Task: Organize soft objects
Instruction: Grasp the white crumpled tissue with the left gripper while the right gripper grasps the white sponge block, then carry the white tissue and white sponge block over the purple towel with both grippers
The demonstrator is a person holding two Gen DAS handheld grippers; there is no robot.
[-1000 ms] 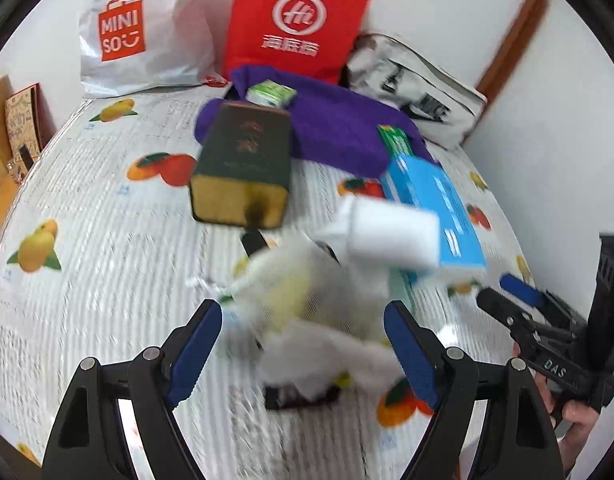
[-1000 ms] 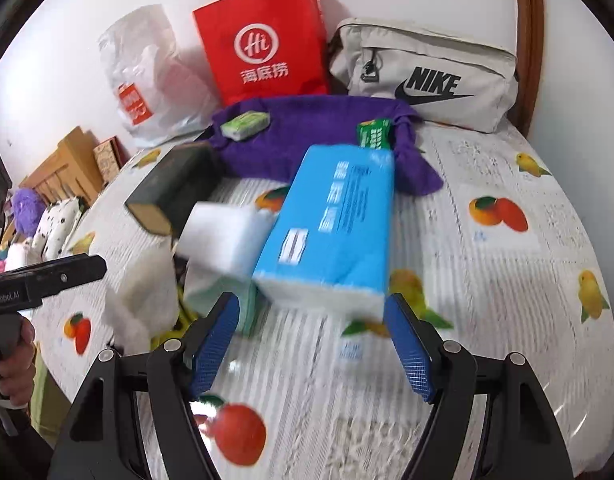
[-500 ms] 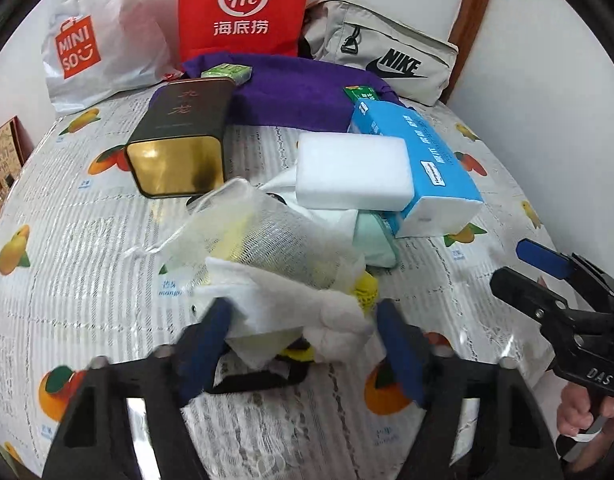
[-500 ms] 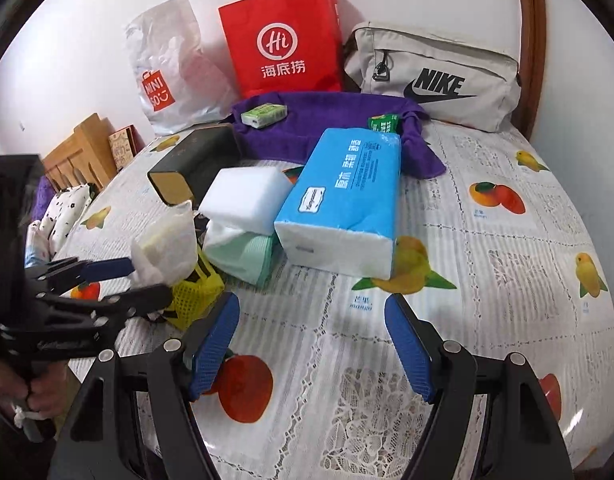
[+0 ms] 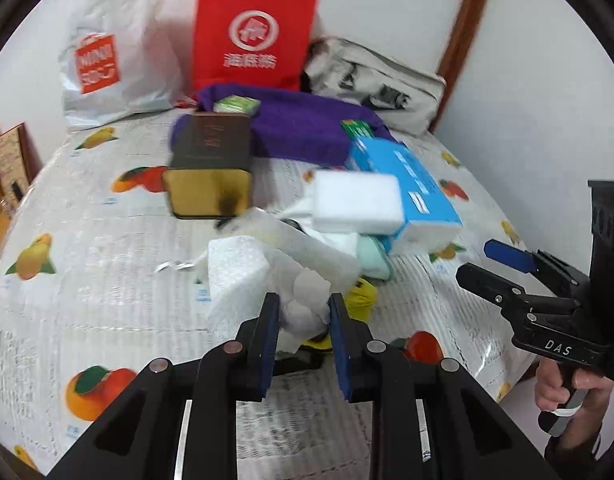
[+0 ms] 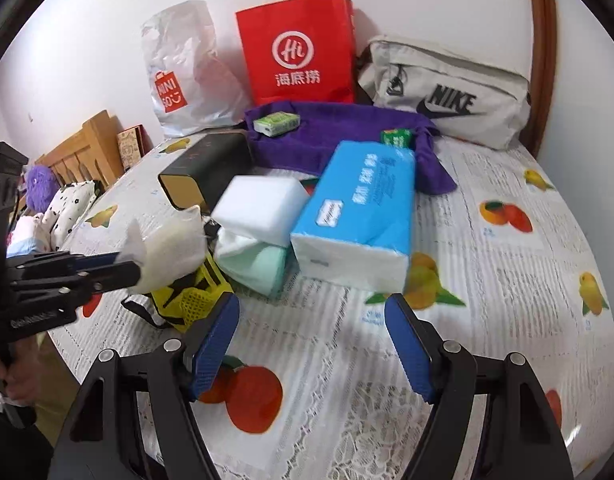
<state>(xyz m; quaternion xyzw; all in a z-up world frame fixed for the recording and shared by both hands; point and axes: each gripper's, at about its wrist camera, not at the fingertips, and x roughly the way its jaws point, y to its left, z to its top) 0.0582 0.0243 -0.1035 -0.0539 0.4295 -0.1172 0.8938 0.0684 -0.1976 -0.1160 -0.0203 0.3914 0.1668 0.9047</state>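
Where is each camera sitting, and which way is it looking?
Left wrist view: it sits on the left gripper and looks forward and down at the table; its jaws, which have just been closing, pinch a crumpled white plastic bag. The right gripper and a hand show at the right edge.
Right wrist view: it sits on the right gripper, jaws open over the fruit-print tablecloth; the left gripper shows at the left edge.
Both views share the blue tissue pack, white sponge block and red paper bag.

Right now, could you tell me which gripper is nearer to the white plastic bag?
Left. The left gripper pinches the white plastic bag; the right gripper hangs open beside it.
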